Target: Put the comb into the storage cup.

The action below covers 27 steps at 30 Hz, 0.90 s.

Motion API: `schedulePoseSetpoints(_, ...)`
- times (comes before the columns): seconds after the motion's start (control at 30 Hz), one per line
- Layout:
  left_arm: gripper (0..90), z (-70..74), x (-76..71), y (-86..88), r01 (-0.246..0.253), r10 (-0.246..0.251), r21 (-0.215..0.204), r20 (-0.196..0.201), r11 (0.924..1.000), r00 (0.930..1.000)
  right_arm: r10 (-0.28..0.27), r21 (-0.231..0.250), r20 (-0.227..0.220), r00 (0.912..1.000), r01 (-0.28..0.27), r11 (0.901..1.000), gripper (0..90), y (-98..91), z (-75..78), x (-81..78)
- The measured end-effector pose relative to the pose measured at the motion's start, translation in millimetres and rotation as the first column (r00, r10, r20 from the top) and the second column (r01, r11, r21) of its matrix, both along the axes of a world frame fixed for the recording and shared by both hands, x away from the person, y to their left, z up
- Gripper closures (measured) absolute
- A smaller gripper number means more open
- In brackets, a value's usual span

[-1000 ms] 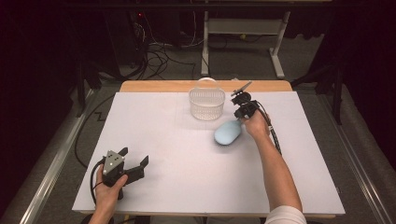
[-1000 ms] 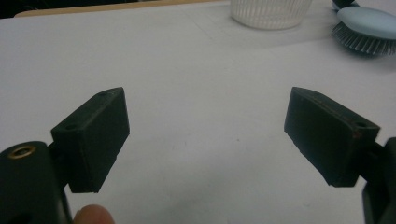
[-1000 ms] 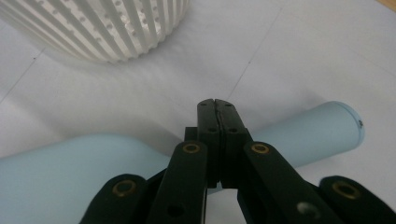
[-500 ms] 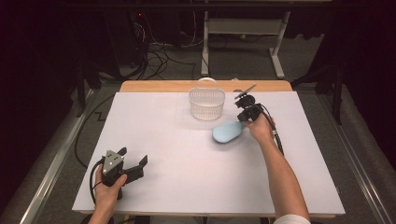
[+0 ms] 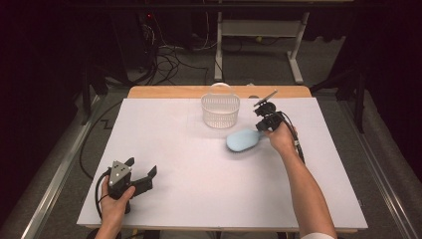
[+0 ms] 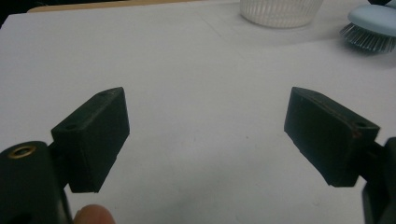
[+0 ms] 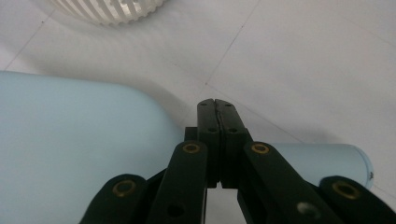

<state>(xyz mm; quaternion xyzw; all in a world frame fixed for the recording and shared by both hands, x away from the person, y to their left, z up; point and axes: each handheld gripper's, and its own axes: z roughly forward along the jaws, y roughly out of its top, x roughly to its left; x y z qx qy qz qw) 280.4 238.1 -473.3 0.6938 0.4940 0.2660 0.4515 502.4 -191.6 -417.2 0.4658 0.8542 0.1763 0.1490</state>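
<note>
The white table [image 5: 199,199] bears all; the white ribbed basket [image 5: 220,110] stands just beside the right gripper [image 5: 263,125], nearer the table's far edge; the pale blue brush [image 5: 242,140] hangs from that gripper, whose jaws are clamped together over its handle; well apart, the left gripper [image 5: 144,175] rests with jaws spread, nothing between them.

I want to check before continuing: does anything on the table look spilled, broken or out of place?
Nothing stands out: the white basket stands upright, and the blue brush is in the right gripper, bristles down.
</note>
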Motion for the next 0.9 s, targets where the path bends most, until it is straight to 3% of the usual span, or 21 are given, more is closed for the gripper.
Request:
schedulePoseSetpoints(0.47,14.9,0.8,-1.2,2.6,-0.021,0.021,-0.013,0.003,0.9997,0.9998,-0.008,0.014,-0.013,0.9999,0.008,0.9999,90.0,-9.8,-0.8,-7.9)
schedulePoseSetpoints(0.63,14.9,0.7,0.0,4.9,-0.025,0.025,-0.038,-0.004,0.9990,0.9997,-0.011,0.021,-0.027,0.9996,0.011,0.9997,90.0,-12.9,-0.8,-9.5)
schedulePoseSetpoints(0.9,14.9,0.8,0.2,6.0,-0.031,0.031,-0.037,-0.003,0.9988,0.9995,-0.009,0.000,-0.037,0.9993,0.009,1.0000,90.0,-14.4,-7.0,-11.9)
